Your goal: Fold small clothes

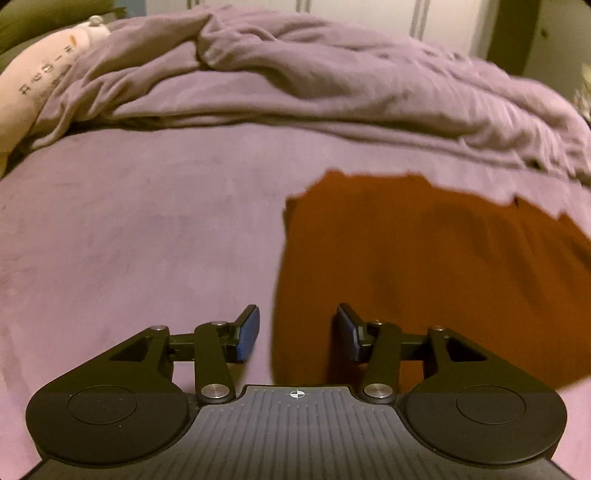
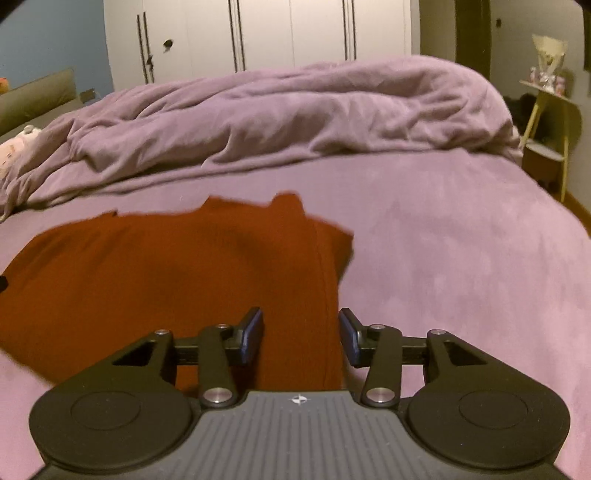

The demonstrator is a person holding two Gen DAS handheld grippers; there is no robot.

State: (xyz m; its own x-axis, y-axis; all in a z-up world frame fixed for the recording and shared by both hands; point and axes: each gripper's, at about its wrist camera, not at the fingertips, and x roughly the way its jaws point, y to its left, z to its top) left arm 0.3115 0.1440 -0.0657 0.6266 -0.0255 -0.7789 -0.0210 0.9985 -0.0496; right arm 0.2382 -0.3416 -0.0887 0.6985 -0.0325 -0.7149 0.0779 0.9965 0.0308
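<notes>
A: How are the two hand-held grippers seen?

B: The left gripper (image 1: 297, 330) is shown with its jaws spread about halfway, blue pads (image 1: 248, 334) facing each other across a clear gap. Nothing is pinched. The left edge of a rust-orange garment (image 1: 424, 266) is seen through that gap, but the pads are not pressed on it.

A: And the other?

B: The right gripper (image 2: 301, 338) is seen likewise parted, its pads (image 2: 253, 338) apart with nothing clamped. The right edge of the same garment (image 2: 166, 277) is framed between them, with a seam running up that edge; contact with the cloth cannot be told.

A: Where is the garment placed?

B: It is laid out flat on a mauve bed cover (image 1: 147, 240), its far edge uneven and slightly blurred. Both grippers are held at its near end, one at each side.

A: What is seen beyond?

B: A rumpled lilac duvet (image 2: 295, 110) is heaped across the far side of the bed. A pale plush toy (image 1: 33, 92) with lettering is partly tucked under it at left. White wardrobe doors (image 2: 258, 33) are seen behind, and a small side table (image 2: 550, 122) stands at right.
</notes>
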